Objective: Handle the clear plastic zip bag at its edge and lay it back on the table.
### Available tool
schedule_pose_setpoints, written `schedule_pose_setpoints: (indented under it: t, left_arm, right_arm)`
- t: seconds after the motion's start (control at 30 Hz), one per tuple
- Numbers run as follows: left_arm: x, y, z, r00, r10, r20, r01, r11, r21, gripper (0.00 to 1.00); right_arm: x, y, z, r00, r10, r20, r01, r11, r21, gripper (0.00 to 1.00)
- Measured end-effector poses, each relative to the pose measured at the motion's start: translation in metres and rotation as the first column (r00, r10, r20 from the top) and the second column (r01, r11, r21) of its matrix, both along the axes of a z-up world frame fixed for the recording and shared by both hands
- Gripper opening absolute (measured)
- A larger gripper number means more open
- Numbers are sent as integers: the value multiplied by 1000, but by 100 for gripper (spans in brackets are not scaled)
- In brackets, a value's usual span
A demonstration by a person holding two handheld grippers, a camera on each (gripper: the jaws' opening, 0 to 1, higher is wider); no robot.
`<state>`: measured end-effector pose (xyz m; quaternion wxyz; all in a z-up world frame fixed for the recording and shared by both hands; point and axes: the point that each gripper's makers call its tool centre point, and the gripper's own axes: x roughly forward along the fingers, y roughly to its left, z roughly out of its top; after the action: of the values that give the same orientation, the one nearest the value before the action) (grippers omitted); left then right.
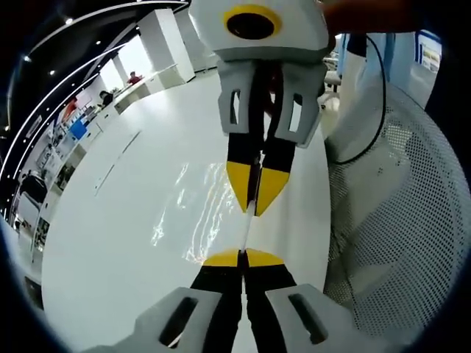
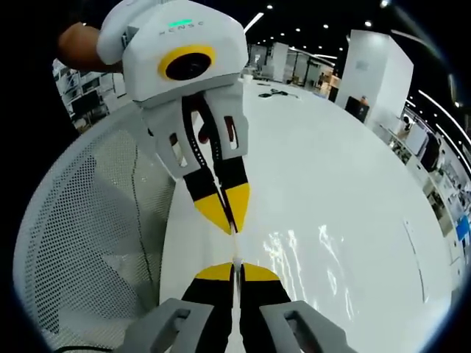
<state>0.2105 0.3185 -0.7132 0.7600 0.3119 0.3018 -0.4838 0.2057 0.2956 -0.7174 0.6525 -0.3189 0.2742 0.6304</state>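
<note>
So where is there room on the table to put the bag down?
The white table is bare past the clear plastic zip bag, toward its far edge. It is crowded near the mesh chair, where the left hand-held gripper and right hand-held gripper meet.

- Bright, even indoor light from ceiling strips overhead.
- Strong white glare off the glossy table, with glinting streaks on the clear bag.
- Soft, faint shadows.
- Heavy fisheye bending toward the edges.
- Sharp up close, softer far off.

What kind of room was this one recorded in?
Probably a large open-plan office or lab hall: a long white table, strip ceiling lights, white pillars, and desks with people along the far side.
</note>
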Motion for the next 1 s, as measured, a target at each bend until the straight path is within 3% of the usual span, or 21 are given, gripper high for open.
schedule_pose_setpoints:
  t: [1.0]
  left_arm:
    - [2, 6, -2, 1000, 16, -17, -16, 1000, 10, 0]
  right_arm:
    - [4, -24, -1, 1000, -24, 6, 24, 1000, -18, 0]
